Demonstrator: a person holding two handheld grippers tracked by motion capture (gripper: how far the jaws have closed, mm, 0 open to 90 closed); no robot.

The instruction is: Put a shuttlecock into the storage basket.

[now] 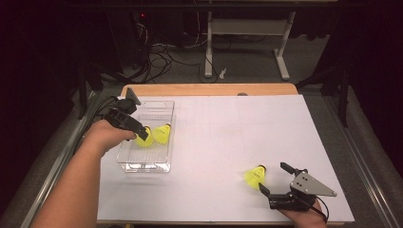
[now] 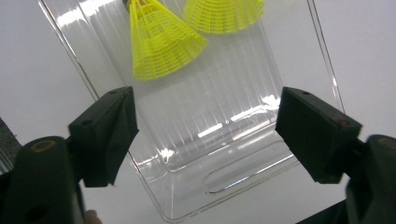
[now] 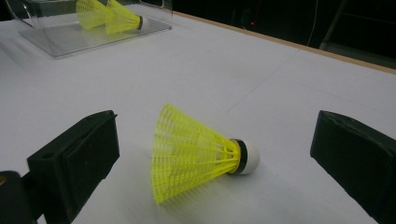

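Note:
A clear plastic box (image 1: 142, 164) stands on the left of the white sheet, with two yellow shuttlecocks (image 1: 144, 137) (image 1: 161, 133) lying inside. My left gripper (image 1: 140, 130) hovers over the box, open, with nothing between its pads. In the left gripper view, my left gripper (image 2: 205, 135) looks down on the box floor (image 2: 233, 182) and both shuttlecocks (image 2: 159, 42) (image 2: 222, 14). A third shuttlecock (image 1: 255, 176) lies on its side near the front right. My right gripper (image 1: 273, 177) stands open around it, pads apart from it. The right gripper view shows that shuttlecock (image 3: 196, 151) with its white cork pointing right.
The white sheet (image 1: 237, 123) covers the table, and a wooden edge (image 1: 209, 89) shows at the far side. Beyond it are dark floor, cables and a desk frame (image 1: 208, 57). The box (image 3: 93, 39) sits at the far left in the right gripper view.

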